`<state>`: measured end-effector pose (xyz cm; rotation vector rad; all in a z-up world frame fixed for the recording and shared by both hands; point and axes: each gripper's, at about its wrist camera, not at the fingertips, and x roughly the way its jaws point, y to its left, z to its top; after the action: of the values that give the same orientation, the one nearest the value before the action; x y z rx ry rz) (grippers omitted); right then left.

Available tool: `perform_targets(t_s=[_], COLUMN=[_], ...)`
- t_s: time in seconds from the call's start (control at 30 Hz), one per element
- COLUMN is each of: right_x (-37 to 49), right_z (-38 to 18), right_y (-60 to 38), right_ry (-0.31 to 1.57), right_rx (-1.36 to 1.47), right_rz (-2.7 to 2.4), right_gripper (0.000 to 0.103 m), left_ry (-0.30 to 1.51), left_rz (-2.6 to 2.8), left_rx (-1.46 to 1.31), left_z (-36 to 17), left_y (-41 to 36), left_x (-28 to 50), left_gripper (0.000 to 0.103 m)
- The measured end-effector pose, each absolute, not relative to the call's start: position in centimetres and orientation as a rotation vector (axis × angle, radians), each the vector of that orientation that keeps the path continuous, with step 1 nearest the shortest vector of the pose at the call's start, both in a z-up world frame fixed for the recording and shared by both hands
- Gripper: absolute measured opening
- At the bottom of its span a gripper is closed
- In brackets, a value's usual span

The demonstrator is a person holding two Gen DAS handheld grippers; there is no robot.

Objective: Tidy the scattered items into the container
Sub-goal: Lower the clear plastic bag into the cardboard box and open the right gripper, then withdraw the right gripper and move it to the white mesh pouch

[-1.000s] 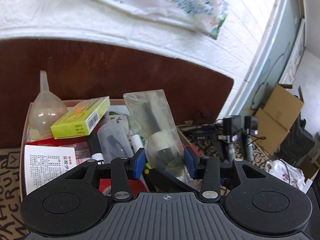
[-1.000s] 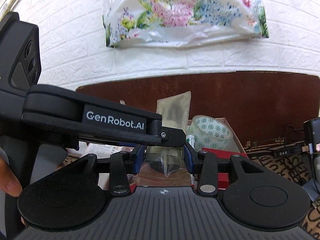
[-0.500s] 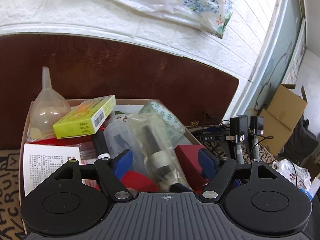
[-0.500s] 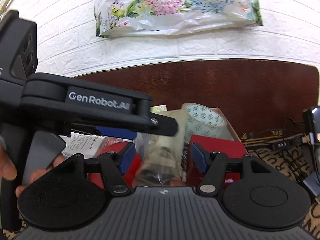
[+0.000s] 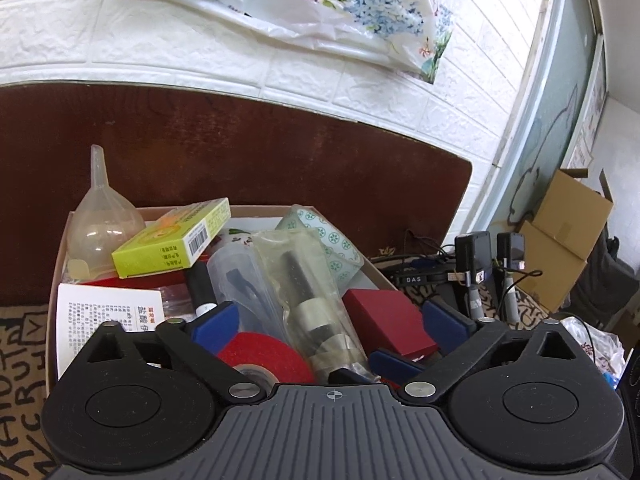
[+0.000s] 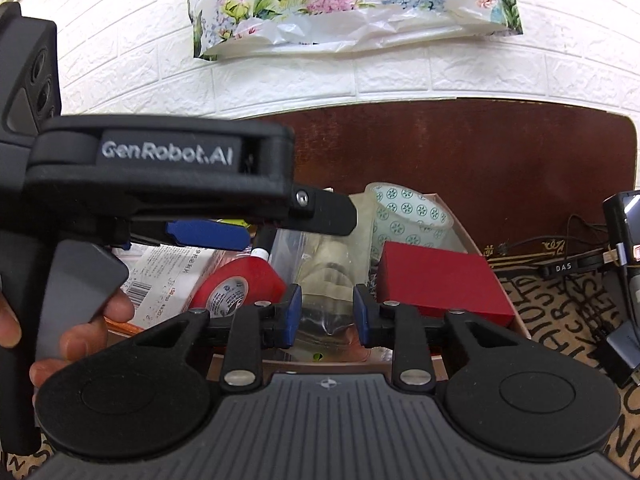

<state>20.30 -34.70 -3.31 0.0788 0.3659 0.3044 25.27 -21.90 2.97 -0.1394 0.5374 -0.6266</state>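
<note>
"GenRobot.AI" marks left hand-held gripper (image 6: 192, 154); cable (image 6: 568, 267) reads "DAS".

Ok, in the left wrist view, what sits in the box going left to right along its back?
Clear funnel → yellow-green carton → patterned tape roll. The red box lies further right but nearer the camera.

Looks like a lived-in home room: white brick-pattern wall (image 5: 200, 40), floral plastic bag (image 6: 352, 4), stacked cardboard boxes (image 5: 560, 240), chargers and cables (image 5: 472, 256).
</note>
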Motion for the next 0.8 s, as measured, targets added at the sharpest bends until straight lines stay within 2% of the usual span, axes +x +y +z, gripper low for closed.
perform_targets(t_s=[0.1, 0.17, 0.23, 0.3, 0.33, 0.4, 0.47, 0.67, 0.8], right_x=[20.2, 20.1, 20.0, 19.7, 19.4, 18.8, 18.2, 15.5, 13.6], right_z=[-3.2, -3.2, -3.2, -3.1, -3.0, -2.6, -2.2, -1.2, -1.0], right_y=[-34.5, -34.4, -34.3, -34.3, -34.4, -34.3, -34.0, -32.3, -30.4], right_ry=[0.368, 0.367, 0.365, 0.356, 0.348, 0.334, 0.319, 0.268, 0.243], right_rx=[0.068, 0.063, 0.062, 0.068, 0.075, 0.078, 0.07, 0.037, -0.018], right_rz=[0.306, 0.309, 0.308, 0.302, 0.303, 0.309, 0.313, 0.335, 0.347], right_gripper=[0.039, 0.047, 0.048, 0.06, 0.069, 0.072, 0.081, 0.094, 0.097], left_ry=[0.555, 0.569, 0.574, 0.575, 0.573, 0.575, 0.583, 0.563, 0.577], left_rz=[-0.637, -0.638, -0.643, -0.643, -0.645, -0.645, -0.645, -0.636, -0.608], left_rx=[-0.134, -0.134, -0.141, -0.152, -0.16, -0.174, -0.189, -0.207, -0.284], left_z=[2.7, 2.5, 2.5, 2.6, 2.6, 2.7, 2.7, 2.2, 1.3], left_y=[-22.1, -22.0, -21.8, -21.4, -21.2, -20.7, -20.0, -17.1, -14.2], left_x=[25.2, 25.0, 24.8, 24.4, 24.1, 23.5, 22.7, 19.0, 17.0], left_gripper=[0.103, 0.103, 0.103, 0.103, 0.103, 0.103, 0.103, 0.103, 0.103])
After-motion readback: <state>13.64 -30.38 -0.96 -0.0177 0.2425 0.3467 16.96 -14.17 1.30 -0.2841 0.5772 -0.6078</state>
